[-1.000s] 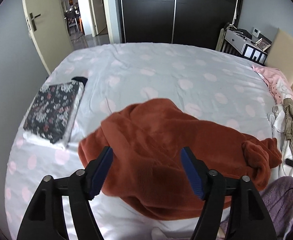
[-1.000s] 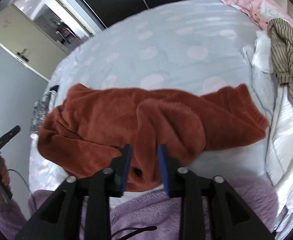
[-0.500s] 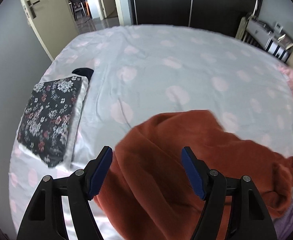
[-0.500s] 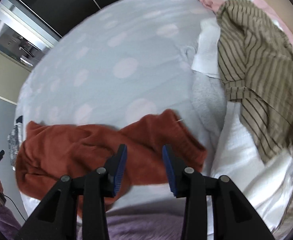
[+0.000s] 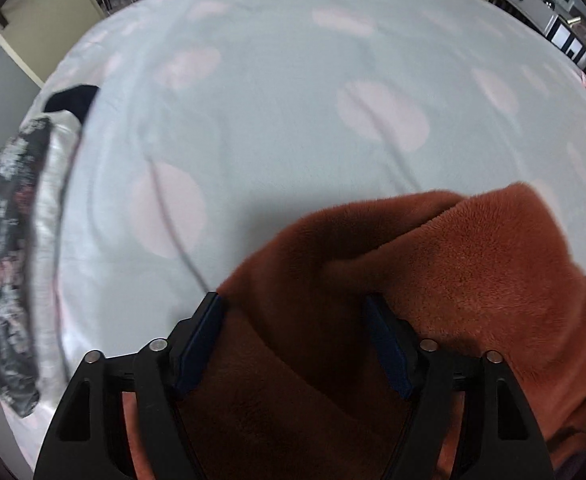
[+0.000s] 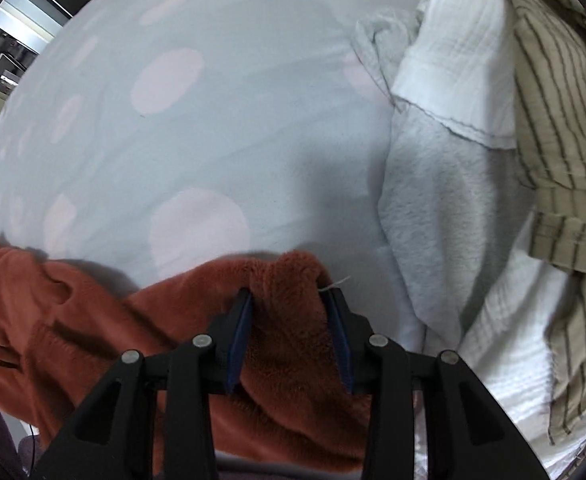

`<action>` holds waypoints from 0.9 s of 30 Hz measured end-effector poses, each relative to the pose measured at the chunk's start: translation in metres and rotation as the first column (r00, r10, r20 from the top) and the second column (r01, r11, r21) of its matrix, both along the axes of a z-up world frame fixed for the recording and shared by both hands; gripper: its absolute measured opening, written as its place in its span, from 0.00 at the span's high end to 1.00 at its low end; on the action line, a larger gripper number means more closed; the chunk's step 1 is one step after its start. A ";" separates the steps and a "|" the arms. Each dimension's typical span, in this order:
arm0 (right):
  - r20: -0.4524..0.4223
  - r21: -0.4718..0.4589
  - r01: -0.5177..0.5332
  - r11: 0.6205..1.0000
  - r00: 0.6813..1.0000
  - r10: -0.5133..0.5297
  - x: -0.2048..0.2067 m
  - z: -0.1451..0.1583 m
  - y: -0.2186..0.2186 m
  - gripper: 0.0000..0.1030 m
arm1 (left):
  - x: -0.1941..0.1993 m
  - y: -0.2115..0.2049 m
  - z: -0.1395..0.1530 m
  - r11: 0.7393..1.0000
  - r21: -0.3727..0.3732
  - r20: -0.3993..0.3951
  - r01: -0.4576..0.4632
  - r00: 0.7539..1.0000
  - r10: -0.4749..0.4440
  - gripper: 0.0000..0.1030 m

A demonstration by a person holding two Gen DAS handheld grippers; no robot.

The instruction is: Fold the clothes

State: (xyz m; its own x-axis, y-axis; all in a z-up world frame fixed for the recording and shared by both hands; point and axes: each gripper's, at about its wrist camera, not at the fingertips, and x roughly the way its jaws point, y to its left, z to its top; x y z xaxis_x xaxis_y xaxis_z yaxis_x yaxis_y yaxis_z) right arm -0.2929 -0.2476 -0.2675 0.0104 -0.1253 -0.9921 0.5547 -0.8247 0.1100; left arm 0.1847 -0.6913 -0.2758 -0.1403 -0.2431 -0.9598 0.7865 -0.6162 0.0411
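A rust-brown fleece garment lies crumpled at the near edge of the bed with the pale dotted sheet. My left gripper is open, its jaws wide apart around a raised fold at the garment's left end. In the right wrist view my right gripper is open, its blue pads either side of the garment's right end, which bunches up between them.
A folded floral garment on a white one lies at the bed's left edge, with a dark item behind. A pile with a grey towel, white cloth and striped shirt lies on the right.
Both grippers have dropped down close to the fleece. The left moved onto its left end, the right swung right onto its right end. The right jaws opened a little wider.
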 end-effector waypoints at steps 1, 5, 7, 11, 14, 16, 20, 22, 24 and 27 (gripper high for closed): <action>-0.003 0.006 0.007 1.000 1.000 -0.007 0.000 -0.002 -0.001 0.64 | -0.002 -0.001 -0.008 1.000 0.007 0.003 -0.002 1.000 0.002 0.22; -0.033 0.058 0.013 0.998 0.999 -0.011 0.003 -0.003 -0.010 0.69 | -0.004 0.002 -0.013 1.000 0.008 -0.004 -0.018 1.000 0.018 0.24; -0.055 0.083 -0.004 0.997 0.998 0.008 0.008 0.000 -0.017 0.76 | -0.005 0.005 -0.011 1.000 -0.001 -0.004 -0.017 1.000 0.017 0.41; -0.073 0.081 0.004 0.997 0.997 0.002 0.014 0.015 -0.025 0.81 | -0.015 0.022 0.003 0.998 -0.056 0.033 -0.012 0.999 0.013 0.87; -0.124 0.056 -0.015 0.998 0.992 0.022 0.020 0.048 -0.031 0.82 | -0.005 0.025 0.034 0.991 -0.125 0.010 -0.055 0.998 0.057 0.90; -0.165 0.031 -0.037 0.999 0.985 0.041 0.022 0.074 -0.036 0.82 | 0.008 0.024 0.059 0.981 -0.169 -0.030 -0.101 0.995 0.097 0.90; -0.248 -0.033 -0.050 0.998 0.968 0.040 0.019 0.131 -0.045 0.82 | 0.047 0.015 0.121 0.952 -0.242 -0.108 -0.186 0.980 0.164 0.91; -0.287 -0.056 -0.048 0.997 0.958 0.030 0.014 0.151 -0.053 0.82 | 0.067 0.015 0.151 0.928 -0.302 -0.127 -0.219 0.974 0.188 0.91; -0.321 -0.076 -0.044 0.996 0.947 0.017 0.004 0.164 -0.066 0.82 | 0.091 0.013 0.177 0.903 -0.343 -0.154 -0.260 0.964 0.219 0.91; -0.342 -0.141 -0.019 0.990 0.939 -0.030 -0.017 0.185 -0.085 0.82 | 0.127 0.009 0.201 0.880 -0.342 -0.212 -0.330 0.939 0.270 0.91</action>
State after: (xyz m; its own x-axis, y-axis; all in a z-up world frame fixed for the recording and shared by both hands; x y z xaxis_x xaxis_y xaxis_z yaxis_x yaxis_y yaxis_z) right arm -0.3102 -0.3326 -0.0820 -0.3275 -0.2622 -0.9077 0.5747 -0.8179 0.0289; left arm 0.3120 -0.6825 -0.0749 -0.1419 -0.6271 -0.7659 0.9459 -0.3141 0.0819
